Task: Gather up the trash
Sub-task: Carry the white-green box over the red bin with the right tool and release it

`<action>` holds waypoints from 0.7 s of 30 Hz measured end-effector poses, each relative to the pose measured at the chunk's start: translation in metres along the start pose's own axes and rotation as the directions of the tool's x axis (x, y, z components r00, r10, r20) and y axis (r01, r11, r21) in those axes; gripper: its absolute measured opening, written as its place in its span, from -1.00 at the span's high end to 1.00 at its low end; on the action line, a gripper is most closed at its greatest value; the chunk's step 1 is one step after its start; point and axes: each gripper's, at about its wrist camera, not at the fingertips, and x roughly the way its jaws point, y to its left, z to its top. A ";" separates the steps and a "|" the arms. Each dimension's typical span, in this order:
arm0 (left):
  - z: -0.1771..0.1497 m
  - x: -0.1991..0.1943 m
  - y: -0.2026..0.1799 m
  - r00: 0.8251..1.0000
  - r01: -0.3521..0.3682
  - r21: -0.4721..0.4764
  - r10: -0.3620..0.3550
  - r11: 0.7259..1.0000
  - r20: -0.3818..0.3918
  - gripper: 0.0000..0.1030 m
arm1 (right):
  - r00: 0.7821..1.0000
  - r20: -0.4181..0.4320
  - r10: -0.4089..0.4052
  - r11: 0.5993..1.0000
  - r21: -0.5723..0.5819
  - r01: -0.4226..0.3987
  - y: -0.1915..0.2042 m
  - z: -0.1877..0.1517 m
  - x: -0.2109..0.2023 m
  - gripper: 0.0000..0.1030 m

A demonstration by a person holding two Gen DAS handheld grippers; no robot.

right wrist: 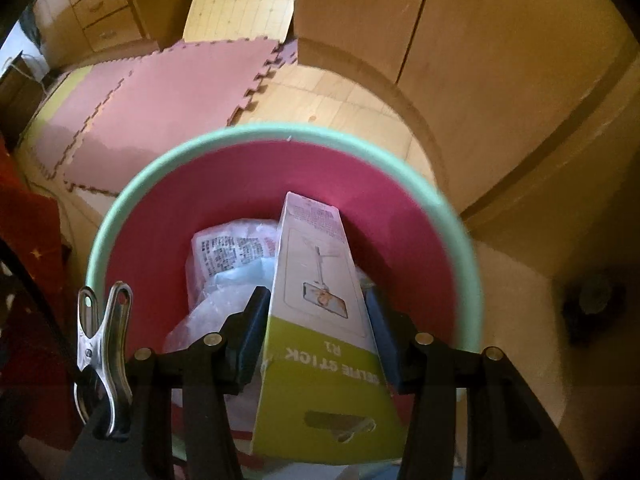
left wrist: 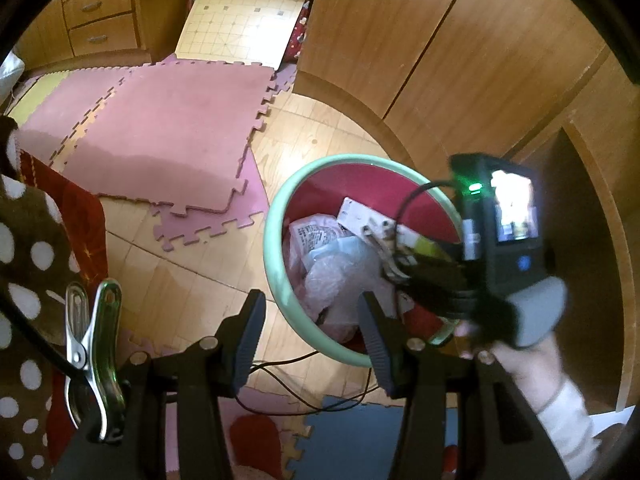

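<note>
**Box over the bin, ready to drop**

My right gripper [right wrist: 316,332] is clamped on the box [right wrist: 320,292], a long selfie-stick carton, white above and lime green at the hang-tab end. The pads press its two narrow sides about midway along, with the tab end toward my camera and the far end pointing down into the bin [right wrist: 132,184]. From the left wrist view I can see the right gripper [left wrist: 384,248] leaning in over the rim, a hand [left wrist: 516,364] behind it.

My left gripper [left wrist: 312,320] hangs with jaws apart and nothing between them, just short of the near rim of the bin [left wrist: 276,216].

The bin is pink inside with a pale green rim, and it stands on the wood floor [left wrist: 168,256] near the foam mats [left wrist: 172,128] and the cupboard [left wrist: 460,60]. It already holds crumpled plastic bags [right wrist: 224,264], one of them printed with dense text.

I judge the box to be light, thin card, stiff along its length but easy to crush across the broad faces. Holding it by the narrow edges seems right to me, since the folds carry the squeeze there. The glossy print may be a little slippery, so I'd keep the pads square on. The bags beneath are soft and should give when the box lands, so I expect it may tip sideways against the wall instead of lying flat.
</note>
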 end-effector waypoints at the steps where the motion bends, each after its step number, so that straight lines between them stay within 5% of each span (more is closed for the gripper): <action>1: 0.000 0.000 -0.001 1.000 0.000 0.000 0.000 1.000 0.001 0.02 | 1.000 -0.007 0.003 1.000 0.005 -0.003 0.002 -0.001 0.007 0.03; 7: 0.000 0.001 -0.001 1.000 0.006 -0.001 -0.006 1.000 -0.004 0.02 | 0.999 -0.035 0.036 0.999 0.020 -0.035 0.006 -0.007 0.030 -0.06; 11: -0.002 0.000 -0.004 1.000 0.015 0.012 -0.015 1.000 -0.005 0.02 | 0.996 -0.052 0.079 0.996 0.053 -0.076 0.001 -0.011 0.034 -0.40; 21: -0.003 -0.012 -0.008 0.999 0.040 0.009 -0.040 0.999 0.017 0.02 | 0.990 0.078 0.121 0.983 0.127 -0.130 -0.018 -0.016 -0.029 -0.46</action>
